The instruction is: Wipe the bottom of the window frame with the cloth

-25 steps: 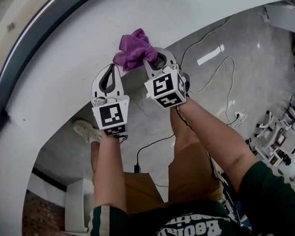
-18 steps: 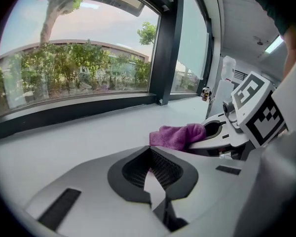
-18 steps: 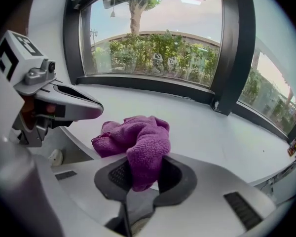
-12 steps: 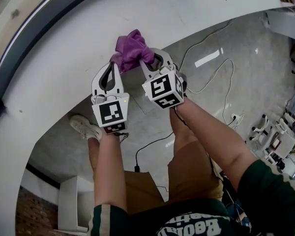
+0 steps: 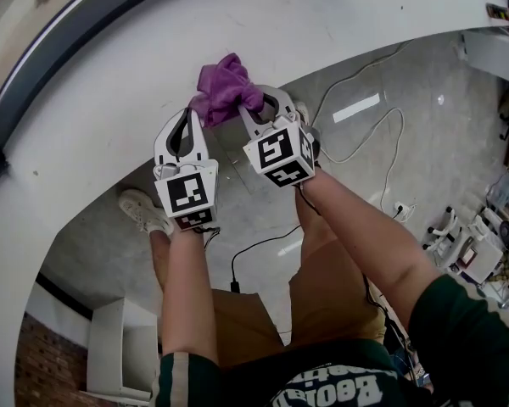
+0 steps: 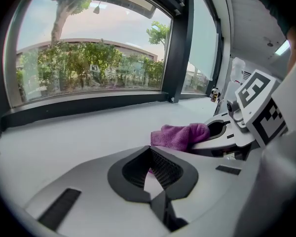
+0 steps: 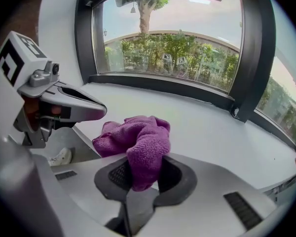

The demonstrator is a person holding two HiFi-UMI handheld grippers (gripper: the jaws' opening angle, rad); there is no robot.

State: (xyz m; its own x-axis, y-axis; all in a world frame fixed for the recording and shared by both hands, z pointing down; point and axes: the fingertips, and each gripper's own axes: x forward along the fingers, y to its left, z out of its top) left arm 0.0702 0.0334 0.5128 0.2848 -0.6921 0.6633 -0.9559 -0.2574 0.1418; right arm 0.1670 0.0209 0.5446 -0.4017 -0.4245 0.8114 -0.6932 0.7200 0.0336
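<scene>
Right gripper (image 5: 253, 102) (image 7: 140, 168) had its jaws clenched on the purple cloth (image 5: 225, 86) (image 7: 138, 139); one fold was pinched between the pads, and the rest bunched out ahead of the jaws and lay on the white sill (image 5: 102, 108) (image 7: 217, 127); the cloth sat near the sill's front edge, well apart from the dark frame (image 5: 64, 45) (image 7: 160, 85) along the bottom of the window. Left gripper (image 5: 187, 113) (image 6: 149, 152) had its jaws closed tip to tip with nothing grasped; it was just beside the right gripper on its left, over the sill edge; its tips were near the cloth, contact could not be told. In the left gripper view the cloth (image 6: 180, 135) showed ahead and to the right on the sill (image 6: 64, 142), with the right gripper's jaws closed on its far side; the frame (image 6: 84, 105) ran behind, trees beyond the glass. In the head view both forearms reached up from below; grey floor (image 5: 390, 168) lay under the sill; a white shoe (image 5: 142, 209) and a white cable (image 5: 369, 134) were on the floor.
</scene>
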